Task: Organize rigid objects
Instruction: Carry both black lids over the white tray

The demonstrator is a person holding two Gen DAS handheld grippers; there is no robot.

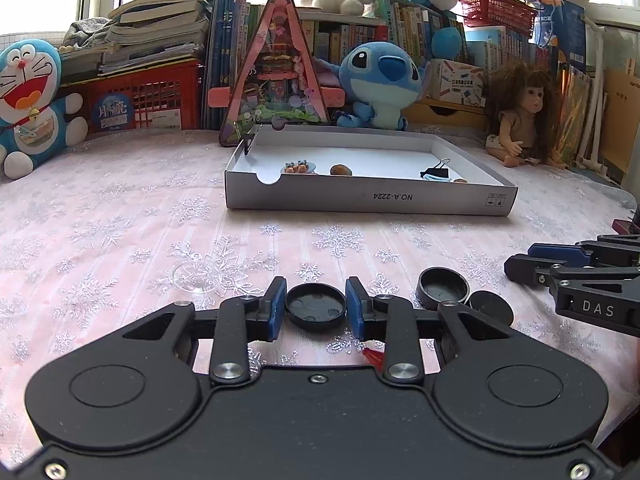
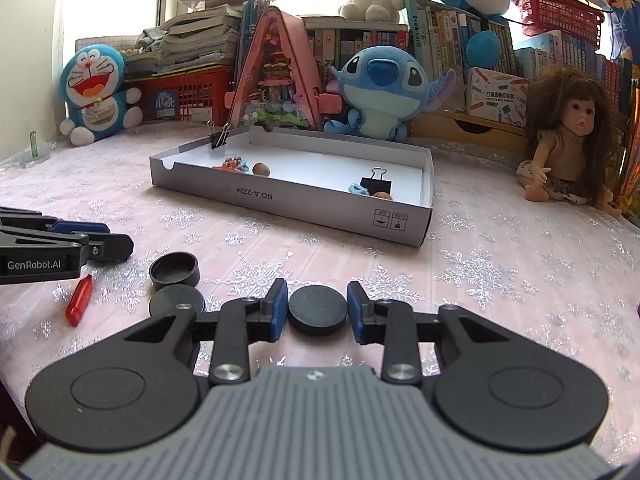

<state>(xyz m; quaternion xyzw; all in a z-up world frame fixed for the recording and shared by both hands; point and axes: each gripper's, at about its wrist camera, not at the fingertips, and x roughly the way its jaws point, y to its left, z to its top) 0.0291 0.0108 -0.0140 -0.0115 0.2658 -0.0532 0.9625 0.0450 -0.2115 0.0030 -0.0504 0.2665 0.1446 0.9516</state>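
1. Left wrist view: the left gripper point(image 1: 316, 307) has its blue pads closed in on a round black plastic cap lying hollow side up point(image 1: 316, 306), low over the pink snowflake tablecloth point(image 1: 120, 232); each pad seems to touch the rim
2. Beside it lie one deeper black cup-shaped cap point(image 1: 443, 288) and one flat black disc point(image 1: 491, 307), touching each other. The shallow white cardboard box point(image 1: 372, 200) sits well beyond
3. Risk: the pads hold only a thin curved rim, so a tilt on lifting could let the cap squirt out
4. Right wrist view: the right gripper point(image 2: 317, 308) is narrowed likewise around a flat round black disc point(image 2: 317, 309), which seems pinched at its edges
5. Count here: four black round pieces in all, one small red plastic cylinder point(image 2: 79, 300), two black binder clips point(image 2: 376, 184) at the box
6. Risk: the disc is low, so the pads may slip over it
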